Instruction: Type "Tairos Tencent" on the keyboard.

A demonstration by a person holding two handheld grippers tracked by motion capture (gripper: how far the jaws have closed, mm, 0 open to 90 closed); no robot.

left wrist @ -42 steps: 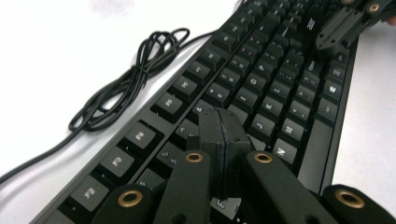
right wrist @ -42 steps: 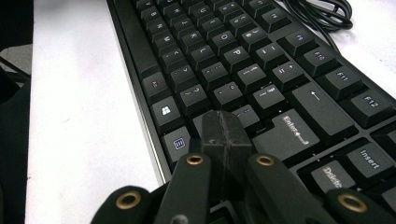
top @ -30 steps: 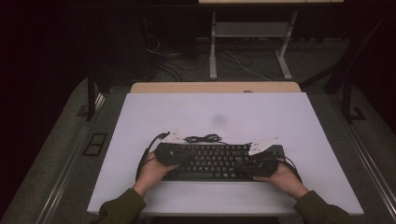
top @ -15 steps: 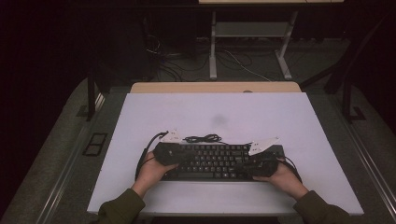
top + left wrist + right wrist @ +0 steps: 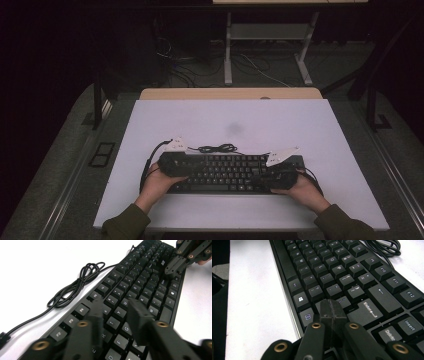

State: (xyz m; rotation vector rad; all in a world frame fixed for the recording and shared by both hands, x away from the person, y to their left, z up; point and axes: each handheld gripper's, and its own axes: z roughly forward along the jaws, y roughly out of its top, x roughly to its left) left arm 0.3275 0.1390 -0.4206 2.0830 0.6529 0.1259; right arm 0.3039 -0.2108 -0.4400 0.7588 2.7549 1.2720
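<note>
A black keyboard (image 5: 227, 172) lies flat on the white table (image 5: 240, 125), long side across, near the 6 o'clock edge. Its cable (image 5: 217, 148) sits coiled on the table just beyond the back edge, at about 12 o'clock from the keyboard's middle.

The left gripper (image 5: 186, 165) is over the keyboard's 9 o'clock end, held in the left hand (image 5: 159, 181). In the left gripper view its jaws stand parted with a clear gap, and they have just been opening; nothing is gripped between them. Below the gap lie the letter keys, the keyboard (image 5: 130, 287) running away toward 1 o'clock and the cable (image 5: 72, 287) at 10 o'clock.

The right gripper (image 5: 270, 175) is over the 3 o'clock end, in the right hand (image 5: 302, 190). In the right gripper view its jaws are pressed together with nothing between them, the closed tip (image 5: 332, 308) pointing down over the keys just beside the Enter key (image 5: 368, 310), which is at 3 o'clock from the tip. Whether the tip touches a key cannot be told. The keyboard (image 5: 329, 272) stretches off toward 12 o'clock. The right gripper (image 5: 175, 265) also appears far off in the left gripper view, over the keyboard's far end.
</note>
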